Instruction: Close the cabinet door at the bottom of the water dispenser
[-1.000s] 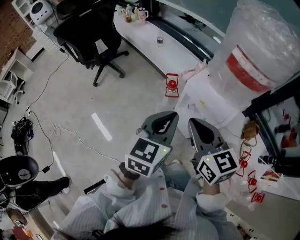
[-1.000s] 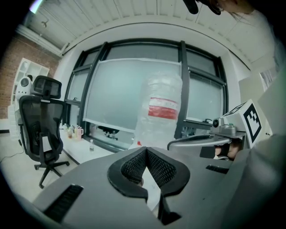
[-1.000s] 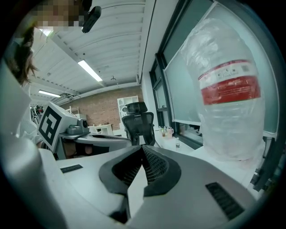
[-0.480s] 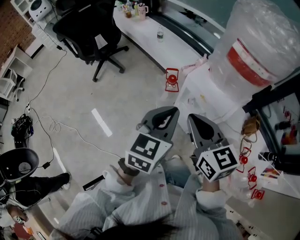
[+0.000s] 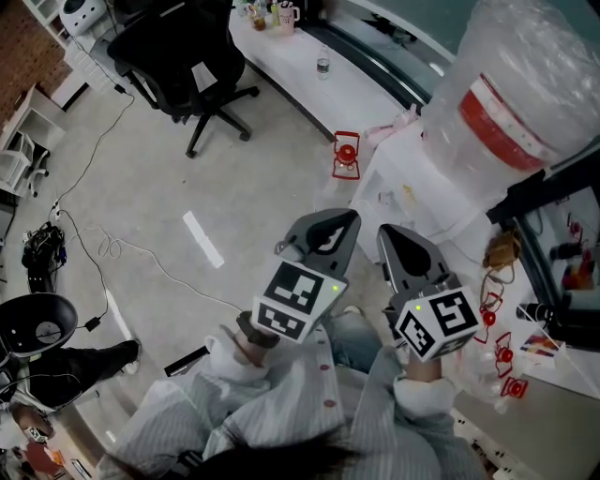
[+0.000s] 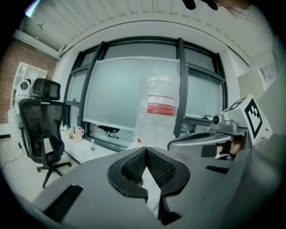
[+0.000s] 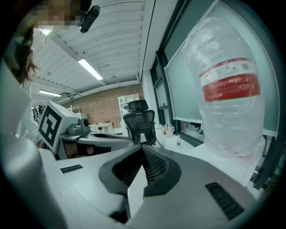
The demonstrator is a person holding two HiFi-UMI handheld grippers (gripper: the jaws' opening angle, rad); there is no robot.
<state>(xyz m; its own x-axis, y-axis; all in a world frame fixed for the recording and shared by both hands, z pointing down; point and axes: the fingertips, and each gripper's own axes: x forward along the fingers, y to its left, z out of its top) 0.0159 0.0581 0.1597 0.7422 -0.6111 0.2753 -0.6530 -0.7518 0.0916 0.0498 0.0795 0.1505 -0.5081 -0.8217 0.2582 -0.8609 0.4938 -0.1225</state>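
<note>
Ahead of left hand-held gripper (image 5: 348, 221) and right hand-held gripper (image 5: 387, 234), water dispenser (image 5: 415, 180)

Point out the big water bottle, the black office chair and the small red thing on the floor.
water bottle (image 5: 502, 122), head view, on its red label
office chair (image 5: 176, 49), head view, on its seat
small red thing (image 5: 345, 155), head view, on its middle

I'm standing in an office. Below me a black swivel chair (image 5: 183, 61) sits beside a long white tabletop (image 5: 361, 101) carrying cups (image 5: 281, 17) and a small bottle (image 5: 323, 67). Cables (image 5: 103, 251) trail over the grey floor (image 5: 234, 178) near a water dispenser (image 5: 417, 187). Tall dark-framed windows (image 6: 111, 94), a brick wall (image 7: 96, 107) and ceiling strip lights (image 7: 91, 69) surround me.
</note>
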